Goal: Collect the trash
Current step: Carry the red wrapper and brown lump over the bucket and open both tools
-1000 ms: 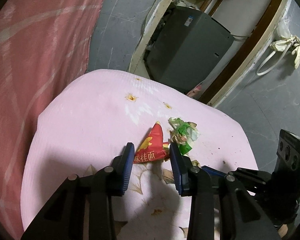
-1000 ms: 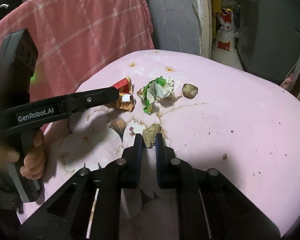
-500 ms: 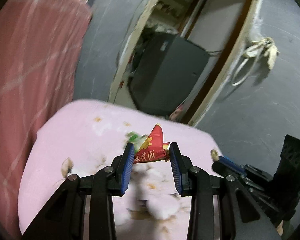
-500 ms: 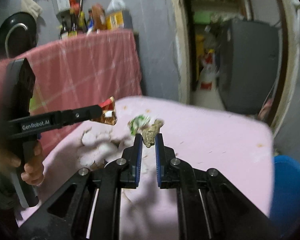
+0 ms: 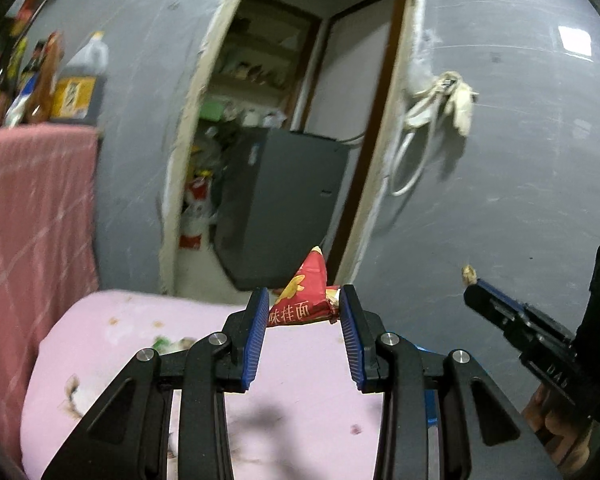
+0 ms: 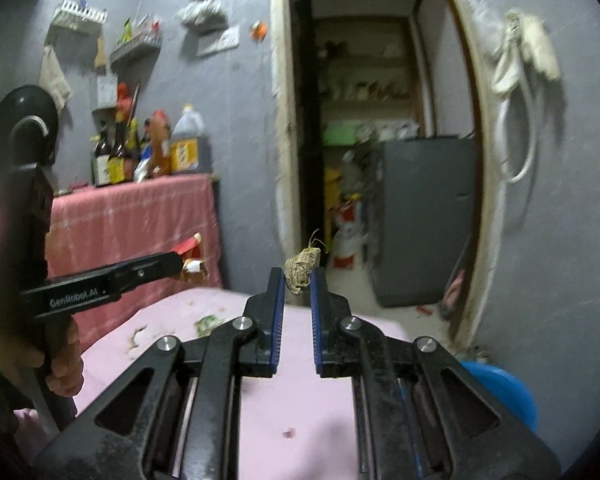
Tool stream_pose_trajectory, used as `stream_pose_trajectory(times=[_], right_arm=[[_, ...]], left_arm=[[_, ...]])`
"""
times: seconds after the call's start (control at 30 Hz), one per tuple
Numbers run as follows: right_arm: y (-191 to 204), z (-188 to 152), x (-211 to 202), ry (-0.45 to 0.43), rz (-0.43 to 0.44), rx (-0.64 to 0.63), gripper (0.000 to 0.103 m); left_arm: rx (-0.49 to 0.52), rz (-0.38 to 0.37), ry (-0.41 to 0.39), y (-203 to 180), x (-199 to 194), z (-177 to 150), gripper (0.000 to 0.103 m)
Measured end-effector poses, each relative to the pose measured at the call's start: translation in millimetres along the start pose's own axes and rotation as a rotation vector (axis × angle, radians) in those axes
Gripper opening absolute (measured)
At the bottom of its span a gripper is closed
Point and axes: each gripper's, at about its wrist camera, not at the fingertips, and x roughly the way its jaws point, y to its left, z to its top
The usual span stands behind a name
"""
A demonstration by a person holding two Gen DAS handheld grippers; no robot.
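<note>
The left tongs pinch a red wrapper, held up in the air above the pink tabletop. The right tongs pinch a brown scrap, also up high. A green wrapper lies on the tabletop.

My left gripper pinches a red noodle wrapper between its blue pads, held up above the pink tablecloth. At right, my right gripper grips a small tan scrap at its tip. Behind stands a dark grey cabinet in the doorway.
</note>
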Motion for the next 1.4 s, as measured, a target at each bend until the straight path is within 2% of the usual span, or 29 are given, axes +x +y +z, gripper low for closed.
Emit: stream_pose_trajectory(times=[0.3,0.57,0.8,1.03,1.2,1.4], right_arm=[[-51,10,-52,-0.093,-0.130,0.015,0.013],[-95,-2,-72,-0.081,-0.205,0.060,0.013],[-137,-29,-71,-0.014,-0.250,0.137,0.013],[-173,-67,-52,0.092,-0.274,0.220,0.013],[-191,-95,-37,0.163,-0.280,0.274,0.013],[-202,-119,-21,0.230,-0.280,0.315,0.014]], left_arm=[[0.099,-0.084,-0.035,-71,15,2,0.031],[0.138,-0.164,0.014,-125,53,-3,0.031],[0.136,-0.191,0.141,-151,102,-22,0.032],[0.126,-0.156,0.323,-159,163,-53,0.032],[0.082,-0.150,0.421,-152,194,-76,0.032],[0.101,-0.106,0.521,-150,225,-97,0.033]])
